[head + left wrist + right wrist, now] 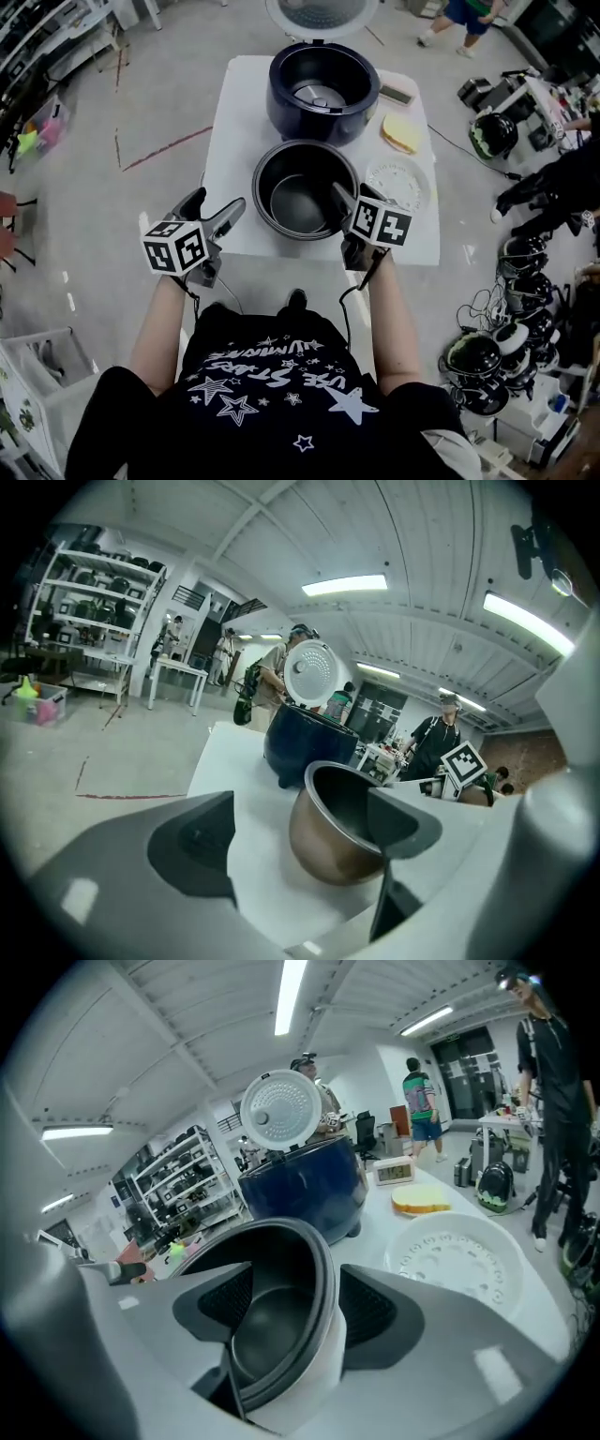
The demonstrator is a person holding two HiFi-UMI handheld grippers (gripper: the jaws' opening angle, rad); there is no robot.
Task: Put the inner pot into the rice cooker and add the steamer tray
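On the white tabletop [234, 112], the inner pot [302, 199] stands just in front of the rice cooker [352, 117], not yet inside it. The cooker's lid [279, 1113] is raised and its cavity shows empty, so it looks ready to take the pot. The steamer tray [398, 183] lies flat just beside the pot on its right, with neither gripper on it. Judged from this, neither step is done. The pot has to be lifted and lowered into the cooker, and the tray set on top after that.

The right gripper [295, 1283] is at the near right part of the pot's rim. Its fingers [370, 1307] are parted and straddle the rim, one hanging inside the pot and the other outside, close against the wall. A dark gap shows between the inner finger and the rim, so the grip does not look closed yet, though the rim sits well between the fingers for it.

The left gripper [217, 206] is held to the left of the pot, near the tabletop's edge. Its fingers are spread wide with nothing between them. From the head view the pot lies near their tips but apart from them. In the left gripper view the pot looks tilted; whether its base rests flat cannot be told.
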